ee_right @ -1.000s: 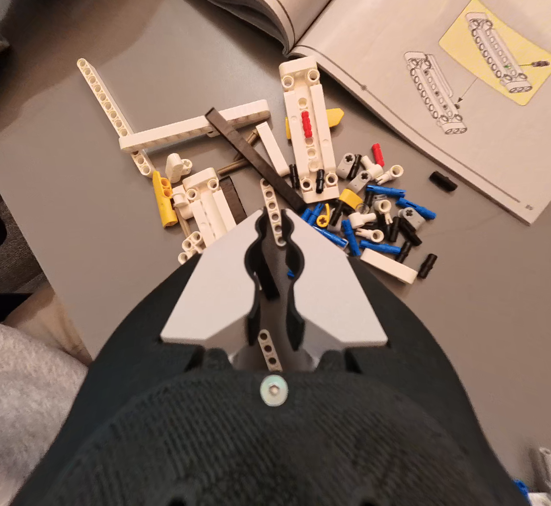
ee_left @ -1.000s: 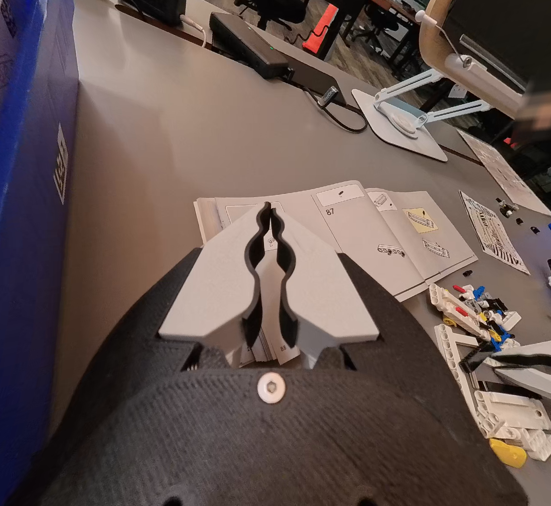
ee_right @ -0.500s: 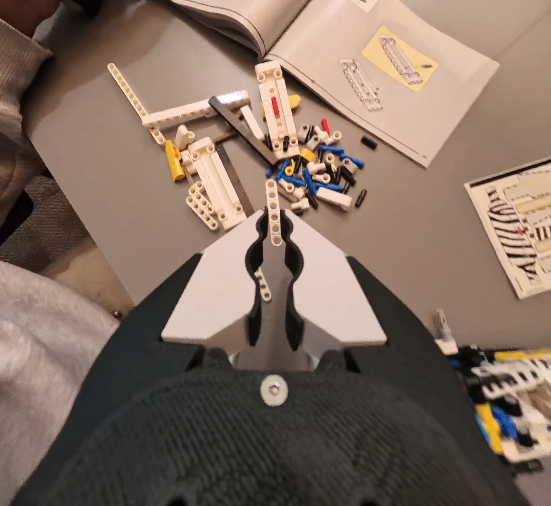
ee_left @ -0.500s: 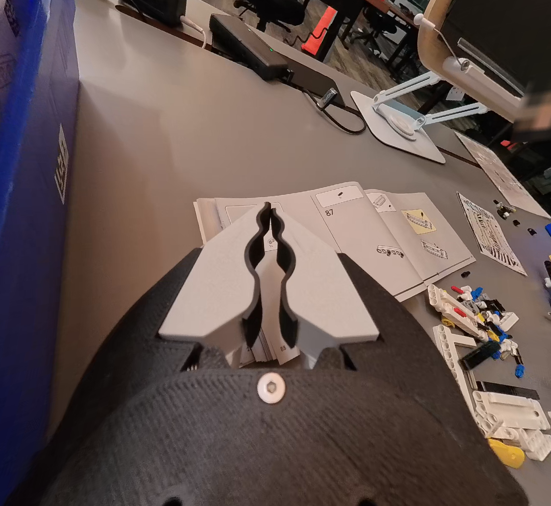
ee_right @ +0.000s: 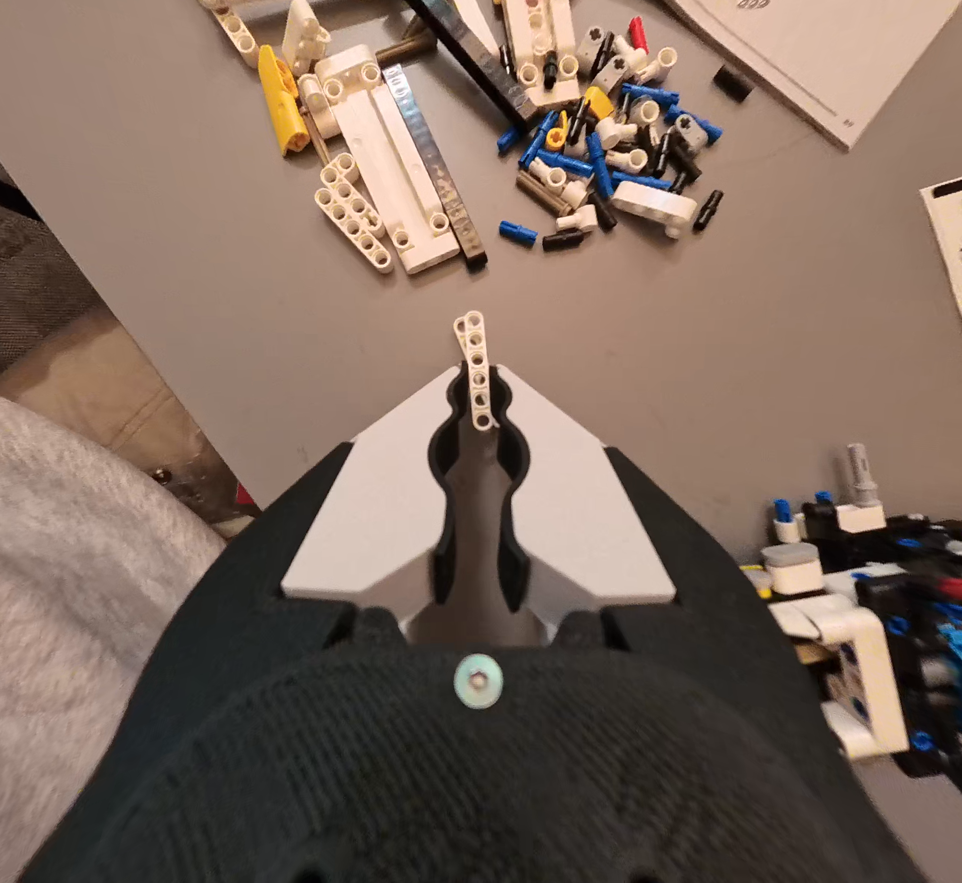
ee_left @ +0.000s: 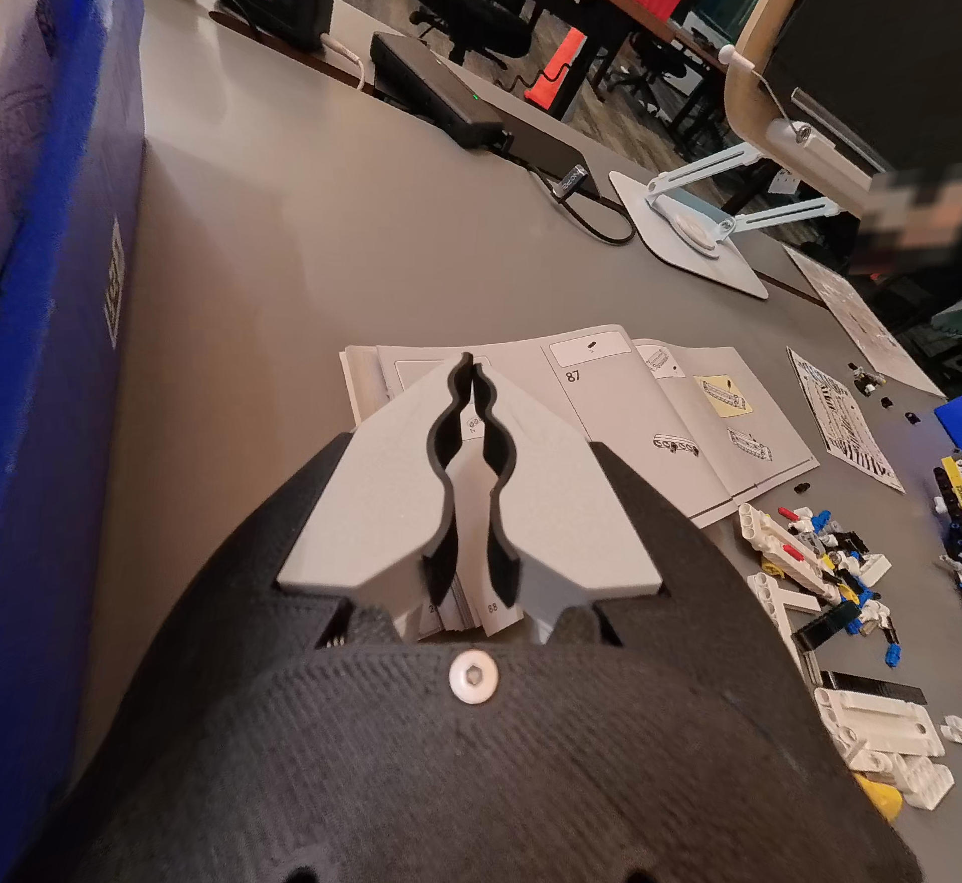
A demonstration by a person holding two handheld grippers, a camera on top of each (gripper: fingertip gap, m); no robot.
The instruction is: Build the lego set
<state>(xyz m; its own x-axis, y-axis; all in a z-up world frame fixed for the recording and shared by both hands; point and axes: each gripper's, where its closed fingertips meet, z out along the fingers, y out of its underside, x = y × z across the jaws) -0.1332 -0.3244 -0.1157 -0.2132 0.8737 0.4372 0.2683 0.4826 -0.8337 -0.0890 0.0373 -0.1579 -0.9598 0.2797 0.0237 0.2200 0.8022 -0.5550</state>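
Lego beam pinched in right jaws; left jaws closed above booklet.

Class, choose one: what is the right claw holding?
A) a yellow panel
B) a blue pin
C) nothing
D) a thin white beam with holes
D: the right claw is shut on a thin white beam that sticks out past its tips, above the bare table.

R claw w/ thin white beam, now clear of pile.
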